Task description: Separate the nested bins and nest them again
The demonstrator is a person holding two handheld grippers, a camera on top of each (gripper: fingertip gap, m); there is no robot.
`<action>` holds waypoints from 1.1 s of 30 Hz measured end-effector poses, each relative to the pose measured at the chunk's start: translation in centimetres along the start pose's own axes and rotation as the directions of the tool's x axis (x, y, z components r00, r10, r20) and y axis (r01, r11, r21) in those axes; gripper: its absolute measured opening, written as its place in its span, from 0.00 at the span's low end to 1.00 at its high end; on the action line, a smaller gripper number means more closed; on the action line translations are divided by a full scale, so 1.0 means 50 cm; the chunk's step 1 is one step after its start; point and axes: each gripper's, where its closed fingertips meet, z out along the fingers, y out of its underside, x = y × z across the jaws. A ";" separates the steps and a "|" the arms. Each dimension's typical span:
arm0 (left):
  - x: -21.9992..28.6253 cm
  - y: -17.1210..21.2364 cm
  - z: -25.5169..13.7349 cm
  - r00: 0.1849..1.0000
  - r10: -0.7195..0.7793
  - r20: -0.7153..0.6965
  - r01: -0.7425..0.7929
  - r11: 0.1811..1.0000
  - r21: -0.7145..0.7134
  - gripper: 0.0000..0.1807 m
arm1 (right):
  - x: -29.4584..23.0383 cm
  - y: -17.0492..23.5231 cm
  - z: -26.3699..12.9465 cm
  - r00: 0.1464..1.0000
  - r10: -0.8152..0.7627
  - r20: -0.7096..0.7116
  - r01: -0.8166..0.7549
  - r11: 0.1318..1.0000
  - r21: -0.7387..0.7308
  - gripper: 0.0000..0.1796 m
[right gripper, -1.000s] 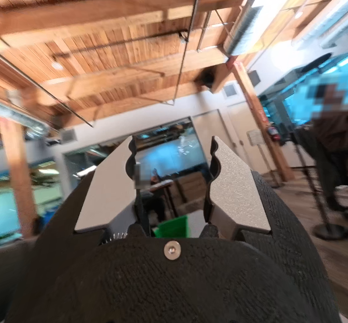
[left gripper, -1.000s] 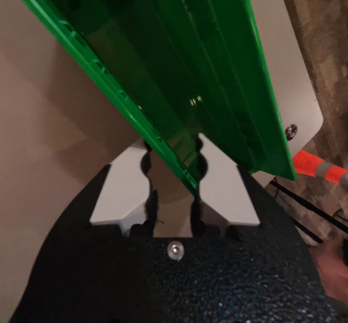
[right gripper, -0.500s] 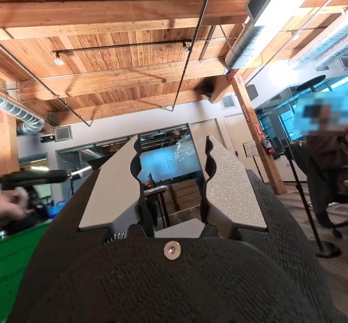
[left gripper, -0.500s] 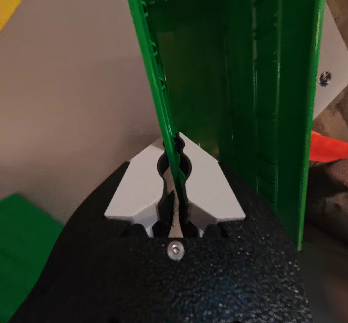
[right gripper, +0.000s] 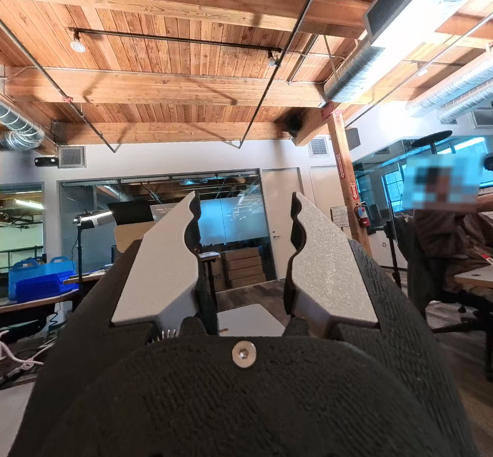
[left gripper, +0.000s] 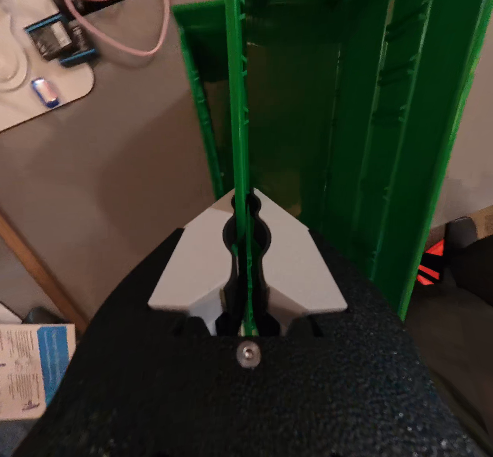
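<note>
on the grey-brown table [left gripper: 112,177], the left gripper [left gripper: 244,198] is clamped on the side wall of a green bin [left gripper: 333,137] whose long axis runs straight ahead of the jaws. a second green bin [left gripper: 197,44] lies just beyond and left of it, so nesting looks to be this hand's work. the right gripper [right gripper: 245,204] points up into the room, jaws apart and empty.

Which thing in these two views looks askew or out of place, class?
The right gripper is open and empty, aimed at the ceiling beams, away from the green bin whose wall the left gripper clamps.

Held bin [left gripper: 346,124] right of second bin [left gripper: 198,52]
</note>
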 end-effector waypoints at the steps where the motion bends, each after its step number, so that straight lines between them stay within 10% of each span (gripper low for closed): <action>1: -0.027 0.009 0.003 0.999 -0.012 0.032 0.012 1.000 -0.003 0.01 | -0.007 -0.001 0.001 1.000 -0.013 0.004 0.013 1.000 0.000 0.38; 33: -0.069 0.010 0.190 0.989 -0.118 0.093 0.119 0.993 -0.008 0.01 | -0.122 0.041 0.027 0.986 -0.084 0.145 0.091 0.995 -0.039 0.38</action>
